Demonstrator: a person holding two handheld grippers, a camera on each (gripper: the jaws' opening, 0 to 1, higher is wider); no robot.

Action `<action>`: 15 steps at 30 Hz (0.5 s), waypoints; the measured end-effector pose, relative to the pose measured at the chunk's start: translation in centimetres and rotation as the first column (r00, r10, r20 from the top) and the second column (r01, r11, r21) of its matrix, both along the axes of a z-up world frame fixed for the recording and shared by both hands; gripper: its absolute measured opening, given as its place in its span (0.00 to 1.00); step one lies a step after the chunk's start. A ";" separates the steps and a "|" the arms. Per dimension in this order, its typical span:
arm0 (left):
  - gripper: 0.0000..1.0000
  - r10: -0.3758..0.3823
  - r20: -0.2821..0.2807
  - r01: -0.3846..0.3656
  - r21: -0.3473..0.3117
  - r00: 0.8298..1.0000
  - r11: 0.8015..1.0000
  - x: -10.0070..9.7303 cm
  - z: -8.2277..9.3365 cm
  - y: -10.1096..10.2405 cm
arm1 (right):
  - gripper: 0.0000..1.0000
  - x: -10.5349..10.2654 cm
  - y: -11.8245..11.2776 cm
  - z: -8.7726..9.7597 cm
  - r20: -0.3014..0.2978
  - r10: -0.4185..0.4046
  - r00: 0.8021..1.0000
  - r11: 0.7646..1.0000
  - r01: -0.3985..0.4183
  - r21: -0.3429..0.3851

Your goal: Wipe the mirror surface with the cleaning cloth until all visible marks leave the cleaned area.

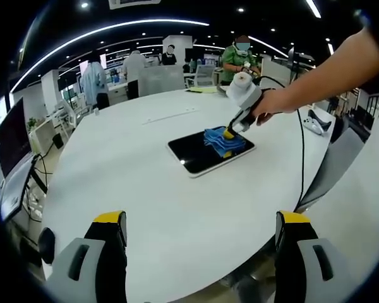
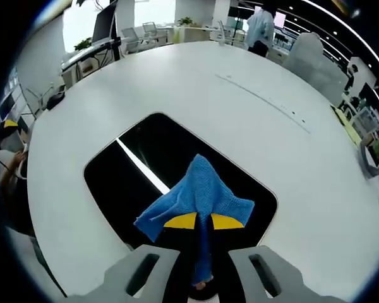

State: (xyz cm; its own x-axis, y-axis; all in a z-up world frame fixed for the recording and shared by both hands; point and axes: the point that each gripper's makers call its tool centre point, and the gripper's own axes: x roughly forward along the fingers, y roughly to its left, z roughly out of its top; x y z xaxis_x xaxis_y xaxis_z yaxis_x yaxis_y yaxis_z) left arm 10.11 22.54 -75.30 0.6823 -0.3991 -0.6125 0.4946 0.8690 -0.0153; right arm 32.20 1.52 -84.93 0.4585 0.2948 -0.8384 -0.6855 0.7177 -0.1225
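1. The mirror lies flat on the white counter, its long axis running up-left from the right tool.
2. That tool pinches the blue cloth against the glass; the cloth's lower end is hidden between the jaws.
3. The left tool hangs released, well short of the mirror.

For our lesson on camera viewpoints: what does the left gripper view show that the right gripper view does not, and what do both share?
Left gripper view alone: the left gripper open above the round white table, and a person's hand holding the right gripper. Right gripper view alone: a bright streak of light reflected in the mirror. Both: the blue cleaning cloth pinched on the dark rectangular mirror.
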 end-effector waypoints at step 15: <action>0.99 -0.014 0.001 0.014 0.007 1.000 1.000 0.2 0.1 -0.4 | 0.02 -0.1 -1.4 0.2 0.012 0.003 1.000 1.000 -0.003 -0.011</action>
State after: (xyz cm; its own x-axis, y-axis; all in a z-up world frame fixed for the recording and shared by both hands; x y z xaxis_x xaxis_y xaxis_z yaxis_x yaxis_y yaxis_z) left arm 10.30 22.18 -75.22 0.6777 -0.4039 -0.6144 0.5063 0.8623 -0.0084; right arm 32.15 0.10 -84.74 0.4675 0.2873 -0.8360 -0.6861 0.7143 -0.1382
